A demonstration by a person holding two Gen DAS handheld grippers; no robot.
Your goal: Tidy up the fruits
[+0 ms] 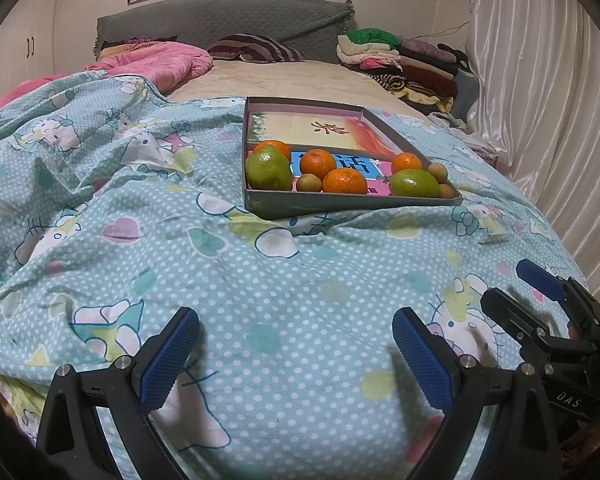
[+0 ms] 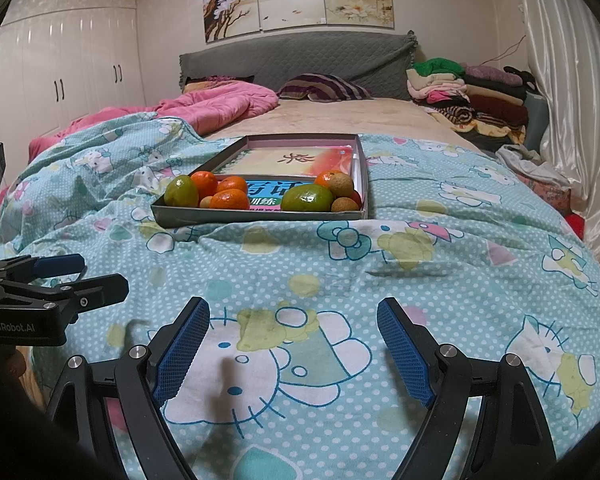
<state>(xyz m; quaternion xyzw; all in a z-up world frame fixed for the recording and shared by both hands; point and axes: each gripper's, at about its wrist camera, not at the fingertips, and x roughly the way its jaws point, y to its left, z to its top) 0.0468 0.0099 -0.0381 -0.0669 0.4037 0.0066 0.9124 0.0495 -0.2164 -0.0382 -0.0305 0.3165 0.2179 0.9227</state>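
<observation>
While both claws hang low over the quilt, we look ahead to the tray, a shallow grey box resting on the bed well beyond the fingertips. All the fruit we can see lies inside it, at the near end, in two loose groups. On the left sit a green mango, oranges and a small brown fruit. On the right sit a second mango, another orange and more small brown fruits. The kinds are mixed in each group, so this fits a sort half done or one we simply call finished; we cannot settle which.

If we do pick again, we judge the round fruit wants a centred, gentle squeeze, since it rolls freely on the smooth card and the soft bed lets the tray tip. The small ones sit tight against the tray wall, so we would come down from above.

Now the claws: our left gripper is spread wide, holding nothing, touching nothing. Our right gripper is spread just as wide, also empty, level beside the left.
</observation>
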